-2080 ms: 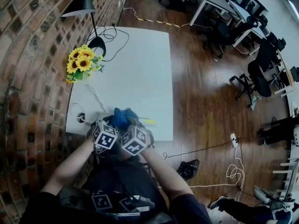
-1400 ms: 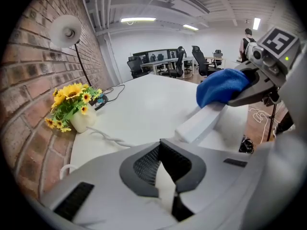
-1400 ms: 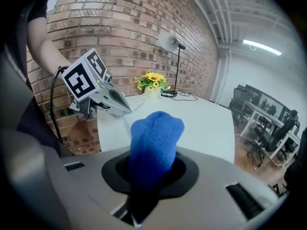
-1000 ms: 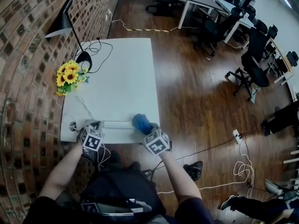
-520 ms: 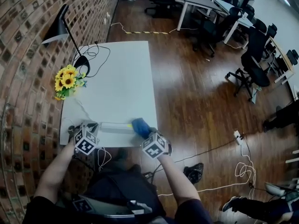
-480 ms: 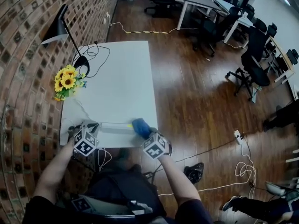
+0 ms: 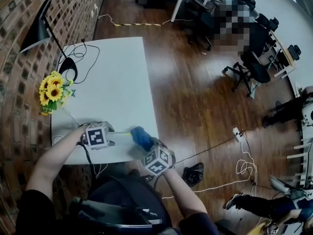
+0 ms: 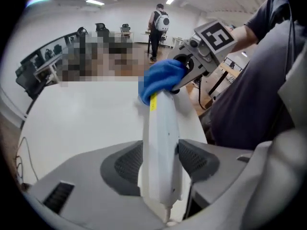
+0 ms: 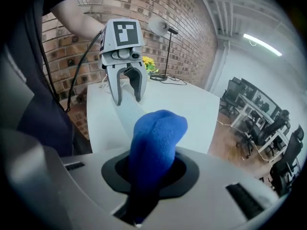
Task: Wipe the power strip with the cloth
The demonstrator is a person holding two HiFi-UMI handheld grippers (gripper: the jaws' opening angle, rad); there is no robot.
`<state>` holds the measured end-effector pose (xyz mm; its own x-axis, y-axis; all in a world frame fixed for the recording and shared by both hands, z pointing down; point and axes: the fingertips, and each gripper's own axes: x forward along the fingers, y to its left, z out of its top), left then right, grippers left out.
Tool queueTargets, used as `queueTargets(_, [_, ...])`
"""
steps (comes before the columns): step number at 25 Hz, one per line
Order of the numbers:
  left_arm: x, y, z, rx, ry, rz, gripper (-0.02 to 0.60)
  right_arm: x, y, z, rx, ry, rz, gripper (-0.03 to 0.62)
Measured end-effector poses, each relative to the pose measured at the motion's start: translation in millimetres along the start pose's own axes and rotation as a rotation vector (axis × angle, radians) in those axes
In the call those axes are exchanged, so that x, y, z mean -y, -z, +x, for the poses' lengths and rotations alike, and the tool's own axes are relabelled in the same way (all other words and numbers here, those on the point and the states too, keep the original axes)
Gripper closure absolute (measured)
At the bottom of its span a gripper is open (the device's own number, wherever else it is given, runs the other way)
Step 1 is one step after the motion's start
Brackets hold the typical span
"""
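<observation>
Whereas the left tool (image 9: pixel 128 98) earlier sat off the power strip's (image 8: pixel 160 143) left end, it now points down astride it at the bench's (image 7: pixel 112 82) front edge, jaws just opened, not pressing. The right tool (image 9: pixel 152 174) pinches the cloth (image 9: pixel 156 138) on the strip near the front-right corner.

White worktop (image 7: pixel 117 82) beside the brick wall (image 7: pixel 19 13) — a black lamp base (image 7: pixel 68 74) with looped cable (image 7: pixel 80 50) at its far left, sunflowers (image 7: pixel 53 92) nearer, the power strip (image 8: pixel 162 143) lying along the near edge.
</observation>
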<state>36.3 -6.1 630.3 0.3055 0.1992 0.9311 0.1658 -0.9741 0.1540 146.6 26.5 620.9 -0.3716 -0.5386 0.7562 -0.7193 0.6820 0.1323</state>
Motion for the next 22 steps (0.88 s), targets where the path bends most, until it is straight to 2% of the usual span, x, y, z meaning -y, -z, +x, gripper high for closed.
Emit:
queueTargets(3, [2,3,13,0.018,0.103,-0.039,0.324,3,1,2,0.004,0.006,0.038,0.514])
queueTargets(6, [7,5,24,0.041,0.207,-0.109,0.332,4,3,4,-0.002,-0.015,0.07,0.513])
queueTargets(8, [3,1,18,0.074,0.174,-0.112,0.365,10,3,5,-0.003,-0.023,0.104,0.511])
queueTargets(9, [-5,0,12,0.09,0.114,-0.094,0.37,16,2,5,0.001,-0.018,0.13,0.51])
queueTargets(11, [-34,4,-2,0.121,-0.069,-0.085,0.373,36,-5,3,0.023,0.013,0.187,0.511])
queueTargets(14, [-87,18,-22,0.16,-0.345,-0.175,0.373,61,-24,1,0.071,0.046,0.229,0.511])
queueTargets(16, [-110,29,-27,0.125,-0.481,-0.175,0.371,67,-47,3,0.109,0.045,0.215,0.511])
queueTargets(19, [-121,37,-23,0.04,-0.644,-0.074,0.355,68,-87,13,0.155,0.027,0.168,0.511])
queueTargets(22, [-125,35,-24,-0.032,-0.848,0.06,0.318,67,-120,36,0.173,0.012,0.097,0.511])
